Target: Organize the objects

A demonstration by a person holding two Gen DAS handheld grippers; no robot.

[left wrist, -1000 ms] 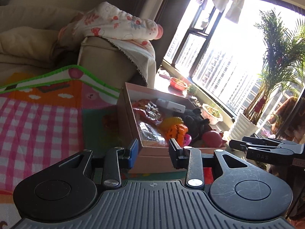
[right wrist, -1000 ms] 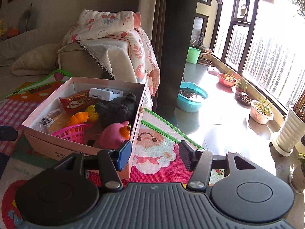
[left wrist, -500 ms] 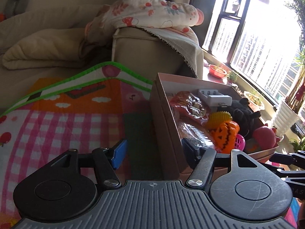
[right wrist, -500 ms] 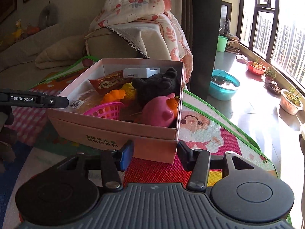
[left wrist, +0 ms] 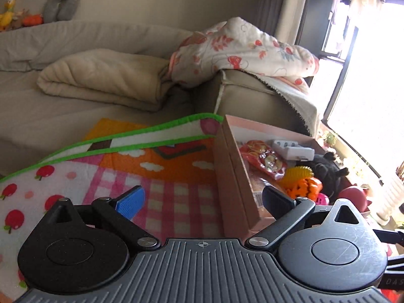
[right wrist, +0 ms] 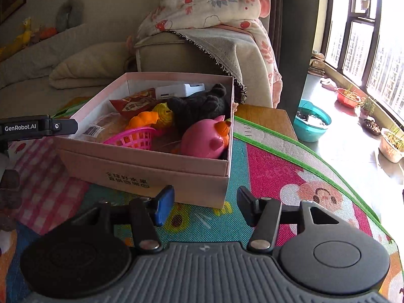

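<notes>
Pink box point(right wrist: 161, 169) of toys on the play mat point(right wrist: 277, 176), near its sofa-side edge. Left gripper point(left wrist: 202, 199) opening wide, astride the box's left wall, pressing nothing. Right gripper point(right wrist: 204, 205) opening, empty, just short of the front wall. Snack packets half buried under the black plush point(right wrist: 199, 106); window side washed out by glare.

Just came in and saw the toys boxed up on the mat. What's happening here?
A person holds a gripper in each hand at a pink cardboard box of toys on a play mat. The left gripper straddles the box's left wall and the right gripper faces its near corner. Both sets of jaws are opening, and neither grips anything. A pink pig toy, a black plush and a pink basket lie inside.
</notes>
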